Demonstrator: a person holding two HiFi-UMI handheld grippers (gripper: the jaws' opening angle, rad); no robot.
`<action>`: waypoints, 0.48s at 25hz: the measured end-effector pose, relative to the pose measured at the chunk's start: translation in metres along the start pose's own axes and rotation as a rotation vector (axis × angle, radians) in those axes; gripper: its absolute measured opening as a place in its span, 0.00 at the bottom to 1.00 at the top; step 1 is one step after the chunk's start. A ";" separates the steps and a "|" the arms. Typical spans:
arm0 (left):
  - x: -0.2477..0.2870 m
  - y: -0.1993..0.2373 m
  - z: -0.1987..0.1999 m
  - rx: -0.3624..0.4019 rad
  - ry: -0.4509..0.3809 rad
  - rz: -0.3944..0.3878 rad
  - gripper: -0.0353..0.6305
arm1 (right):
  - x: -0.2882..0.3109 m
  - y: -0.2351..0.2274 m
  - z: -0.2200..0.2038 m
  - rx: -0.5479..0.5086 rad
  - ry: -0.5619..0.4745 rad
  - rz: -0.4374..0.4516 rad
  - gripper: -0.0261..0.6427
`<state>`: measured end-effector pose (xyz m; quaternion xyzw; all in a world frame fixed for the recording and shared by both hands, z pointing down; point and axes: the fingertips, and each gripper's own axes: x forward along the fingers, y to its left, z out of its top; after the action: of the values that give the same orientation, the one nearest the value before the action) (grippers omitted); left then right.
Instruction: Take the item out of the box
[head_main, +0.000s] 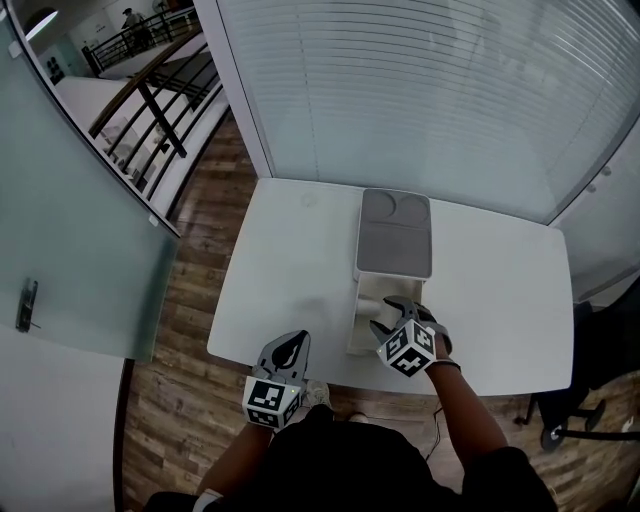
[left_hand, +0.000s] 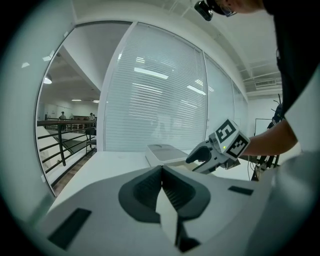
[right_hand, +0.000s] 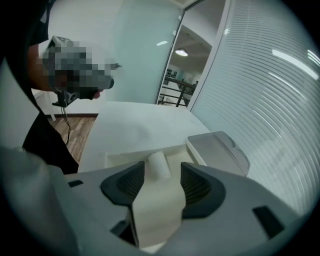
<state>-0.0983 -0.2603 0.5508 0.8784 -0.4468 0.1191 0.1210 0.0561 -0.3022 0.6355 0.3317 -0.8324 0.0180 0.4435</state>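
A cream box (head_main: 362, 305) stands on the white table (head_main: 290, 260), its grey lid (head_main: 395, 235) folded back behind it. In the right gripper view a white cylinder-shaped item (right_hand: 159, 161) lies inside the box (right_hand: 125, 156), next to the lid (right_hand: 220, 150). My right gripper (right_hand: 162, 172) hangs over the box, tilted down. Its jaws stand wide on either side of the item, and the pads do not press on it. From the head view, the right gripper (head_main: 388, 315) is above the box's open part. My left gripper (head_main: 293, 342) is shut and empty near the table's front edge, left of the box.
A frosted glass wall with blinds (head_main: 420, 90) runs behind the table. A glass door (head_main: 70, 250) and wooden floor (head_main: 200, 270) lie to the left. A chair base (head_main: 570, 420) stands at the right front corner. In the left gripper view the right gripper (left_hand: 215, 150) hovers by the lid (left_hand: 165, 151).
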 end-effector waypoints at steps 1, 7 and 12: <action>0.000 0.002 -0.001 0.000 0.001 0.005 0.07 | 0.006 0.002 -0.002 -0.029 0.021 0.013 0.39; -0.005 0.014 -0.010 -0.018 0.013 0.031 0.07 | 0.043 0.013 -0.012 -0.167 0.121 0.073 0.39; -0.010 0.026 -0.015 -0.039 0.024 0.048 0.07 | 0.063 0.019 -0.015 -0.244 0.180 0.102 0.38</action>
<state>-0.1263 -0.2628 0.5650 0.8634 -0.4685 0.1236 0.1404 0.0317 -0.3159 0.6965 0.2296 -0.8012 -0.0312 0.5517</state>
